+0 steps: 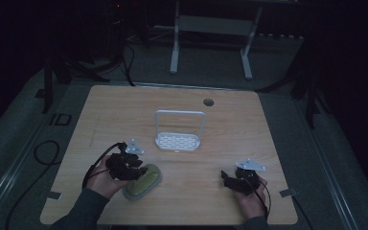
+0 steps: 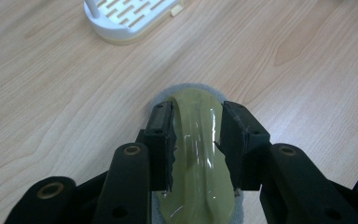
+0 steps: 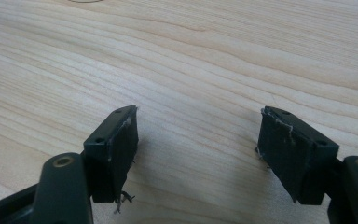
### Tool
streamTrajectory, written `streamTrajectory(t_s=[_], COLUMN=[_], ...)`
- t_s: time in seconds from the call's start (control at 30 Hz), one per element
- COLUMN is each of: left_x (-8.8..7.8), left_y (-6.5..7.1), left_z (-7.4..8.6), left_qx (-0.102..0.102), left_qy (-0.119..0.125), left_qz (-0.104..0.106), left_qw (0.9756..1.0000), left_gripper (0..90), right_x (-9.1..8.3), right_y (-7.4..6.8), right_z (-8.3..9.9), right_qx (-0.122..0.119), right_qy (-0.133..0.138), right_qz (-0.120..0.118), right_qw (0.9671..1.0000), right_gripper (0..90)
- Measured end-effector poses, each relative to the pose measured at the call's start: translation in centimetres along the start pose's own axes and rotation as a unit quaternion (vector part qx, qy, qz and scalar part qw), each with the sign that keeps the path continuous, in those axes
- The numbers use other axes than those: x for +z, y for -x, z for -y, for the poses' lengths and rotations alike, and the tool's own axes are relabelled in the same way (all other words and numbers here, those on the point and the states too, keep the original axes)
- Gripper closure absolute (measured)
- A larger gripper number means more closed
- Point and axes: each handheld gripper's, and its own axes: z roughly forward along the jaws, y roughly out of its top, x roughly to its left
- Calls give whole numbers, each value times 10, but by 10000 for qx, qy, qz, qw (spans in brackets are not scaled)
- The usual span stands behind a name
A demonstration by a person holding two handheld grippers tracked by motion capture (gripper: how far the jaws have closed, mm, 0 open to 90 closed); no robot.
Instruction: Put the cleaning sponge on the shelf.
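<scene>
While the left gripper (image 2: 193, 140) is clamped on a yellow-green sponge (image 2: 198, 163) at the table's (image 1: 249, 124) near-left edge, the right gripper (image 3: 198, 149) sits w/ jaws apart; white rack (image 1: 178, 139) at ctr.

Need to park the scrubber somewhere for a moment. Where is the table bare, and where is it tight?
Bare wood: the wide stretch between the left gripper with the green scrubber and the right gripper; the strips either side of the white rack; and the far edge of the table behind it, apart from the grommet hole. Tight: the near-left corner, around the scrubber.
</scene>
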Motion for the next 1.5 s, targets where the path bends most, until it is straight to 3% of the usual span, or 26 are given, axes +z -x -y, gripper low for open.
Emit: streamTrajectory(t_s=[0.5,1.0,1.3,1.5], left_x=[9,16,20,23], left_y=[-2,-4,-4,-5], left_z=[-11,-19,-24,-26], left_qx=[2,-49,-42,-50], left_qy=[-469,-890,-1130,-1319], left_qz=[67,138,176,307], left_qw=[9989,9959,9934,9908], left_gripper=[617,573,528,502], right_x=[0,0,0,0], right_y=[0,0,0,0], right_z=[0,0,0,0], right_qx=[0,6,16,16], right_qy=[0,1,3,3], right_qz=[0,-1,1,1], right_qw=[10000,10000,10000,10000], right_gripper=[282,282,282,282])
